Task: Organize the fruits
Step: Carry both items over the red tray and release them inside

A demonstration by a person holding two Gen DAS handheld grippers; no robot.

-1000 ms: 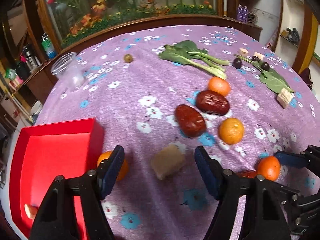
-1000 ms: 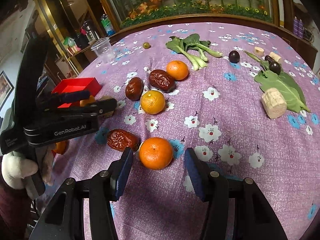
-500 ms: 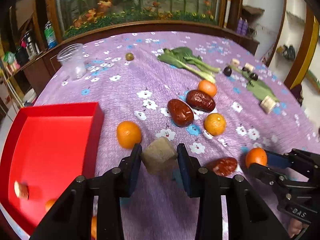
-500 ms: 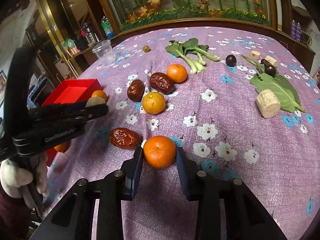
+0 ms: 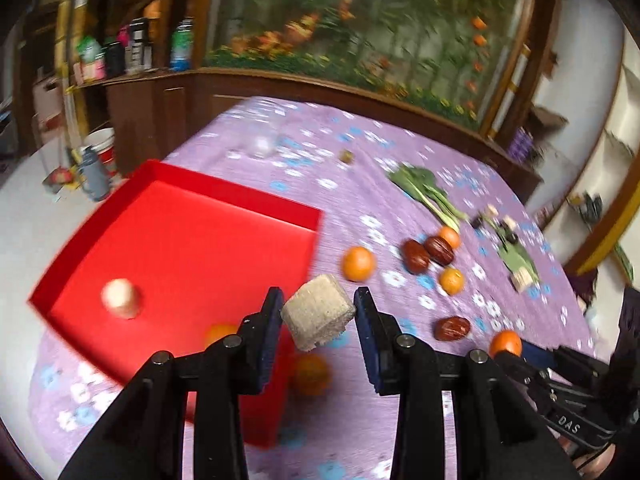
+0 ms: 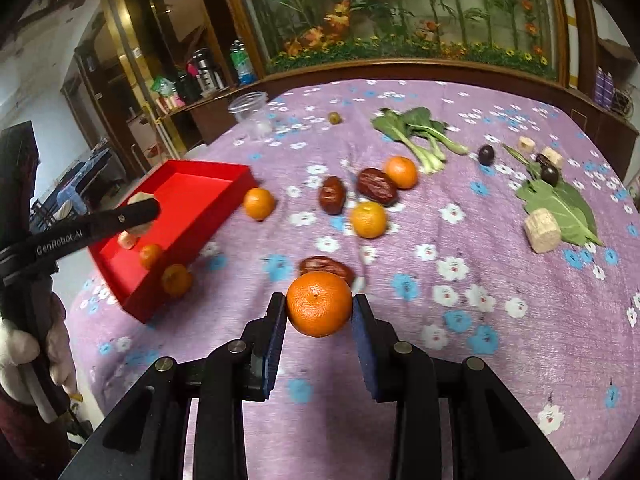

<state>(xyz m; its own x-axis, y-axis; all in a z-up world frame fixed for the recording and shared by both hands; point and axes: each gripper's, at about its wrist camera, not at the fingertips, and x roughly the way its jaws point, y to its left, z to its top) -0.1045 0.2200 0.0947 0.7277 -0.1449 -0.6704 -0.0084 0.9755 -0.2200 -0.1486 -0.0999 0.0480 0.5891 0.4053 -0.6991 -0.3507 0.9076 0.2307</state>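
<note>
We see the left gripper (image 5: 317, 312) clamped on a tan, rough block (image 5: 318, 317), lifted clear of the cloth at the near corner of the red tray (image 5: 240, 200); its jaws have just been closing, and the block sits tilted between the pads. The right gripper (image 6: 319, 307) is pinched on an orange mandarin (image 6: 319, 304), its jaws likewise having just closed on the fruit, which hangs above the purple flowered cloth on the counter (image 6: 500, 380). Just behind it lies a red date (image 6: 326, 267). Further out, two more dates (image 6: 376, 186) and two mandarins (image 6: 368, 219) cluster mid-cloth, and another mandarin (image 6: 259, 203) rests just beside the tray's right wall. Inside the tray we make out one mandarin (image 6: 151, 255) and a pale piece, perhaps a cork, blurred in the left wrist view. One more mandarin (image 6: 176, 279) sits on the cloth against the tray's near wall. Green leafy stalks (image 6: 416, 132), dark round fruits and a clear plastic cup (image 6: 249, 109) lie toward the far edge.
</note>
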